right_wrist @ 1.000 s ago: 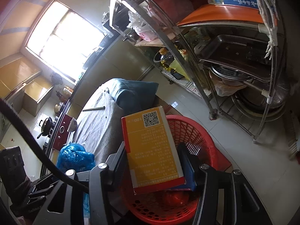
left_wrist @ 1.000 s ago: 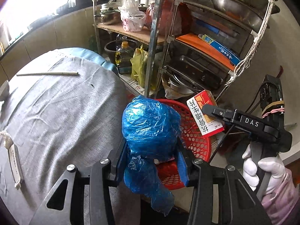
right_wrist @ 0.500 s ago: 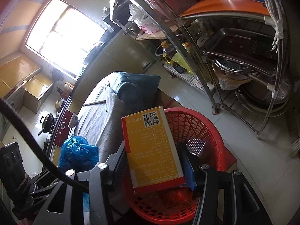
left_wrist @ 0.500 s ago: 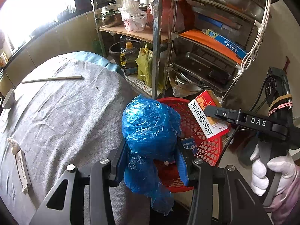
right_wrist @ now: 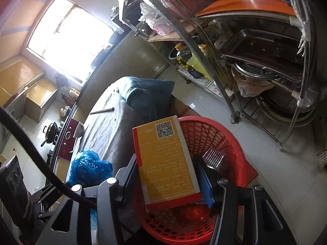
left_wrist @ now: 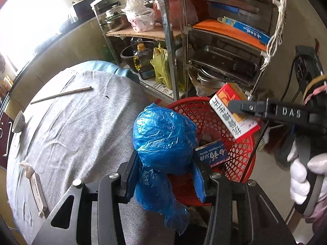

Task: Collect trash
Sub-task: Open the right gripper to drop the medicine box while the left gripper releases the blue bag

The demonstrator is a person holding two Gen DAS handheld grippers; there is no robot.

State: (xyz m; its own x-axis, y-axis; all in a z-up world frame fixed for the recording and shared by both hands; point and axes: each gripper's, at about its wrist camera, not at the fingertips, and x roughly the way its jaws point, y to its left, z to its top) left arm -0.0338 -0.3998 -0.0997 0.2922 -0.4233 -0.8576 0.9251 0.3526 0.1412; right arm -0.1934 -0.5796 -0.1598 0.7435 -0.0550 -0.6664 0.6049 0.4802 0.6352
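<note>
Clamping blue bag (left_wrist: 163,136) in left gripper (left_wrist: 165,175), box (right_wrist: 166,159) in right gripper (right_wrist: 169,181), above red basket (right_wrist: 231,140).

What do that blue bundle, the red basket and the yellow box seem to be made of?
Blue bundle: thin plastic film, glossy and crinkled. Red basket: moulded plastic by the look, open lattice walls, slight sheen. Yellow box: printed cardboard, probably, with flat faces, sharp edges and a QR code.

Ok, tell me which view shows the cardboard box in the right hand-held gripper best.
The right wrist view: the cardboard box fills the centre, its yellow printed face and QR code clear, above the red basket. The left wrist view shows only its red-and-white side, partly behind a finger.
</note>
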